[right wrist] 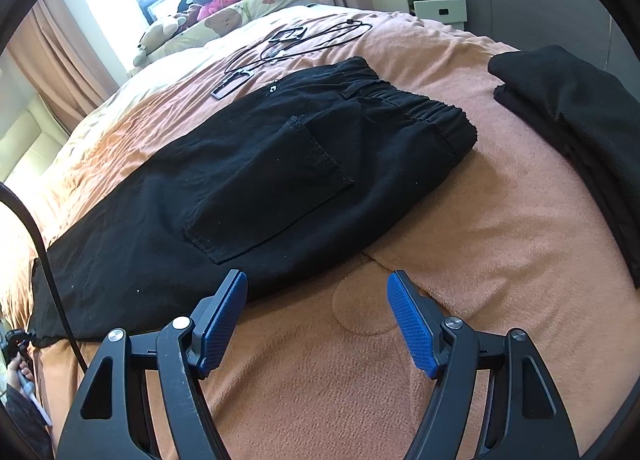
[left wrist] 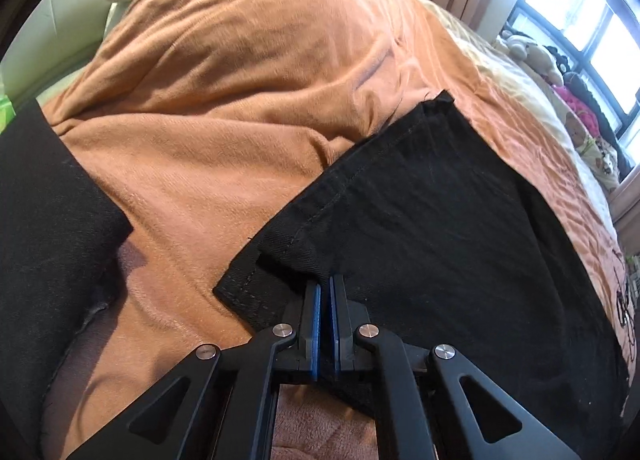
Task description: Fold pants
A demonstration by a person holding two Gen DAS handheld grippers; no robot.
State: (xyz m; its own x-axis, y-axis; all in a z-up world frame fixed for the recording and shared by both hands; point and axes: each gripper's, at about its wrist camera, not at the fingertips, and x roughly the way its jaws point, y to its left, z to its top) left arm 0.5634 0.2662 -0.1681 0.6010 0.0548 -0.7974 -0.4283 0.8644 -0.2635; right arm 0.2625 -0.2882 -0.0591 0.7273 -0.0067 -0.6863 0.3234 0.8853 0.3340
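Observation:
Black pants (right wrist: 256, 196) lie flat on an orange blanket (right wrist: 480, 240) on a bed, waistband (right wrist: 420, 108) at the far right, back pocket facing up, legs running toward the lower left. In the left wrist view the leg end (left wrist: 420, 228) of the pants spreads ahead, and my left gripper (left wrist: 325, 288) is shut on its near hem, the blue pads pinching the black cloth. My right gripper (right wrist: 316, 278) stands open just above the blanket at the near edge of the pants, with nothing between its blue pads (right wrist: 224, 316).
A second black garment (right wrist: 580, 120) lies at the right edge of the bed, also seen as dark cloth (left wrist: 48, 240) on the left. Cables and small devices (right wrist: 288, 40) lie beyond the waistband. Stuffed toys (right wrist: 168, 28) sit under the window; a nightstand (right wrist: 424, 6) stands behind.

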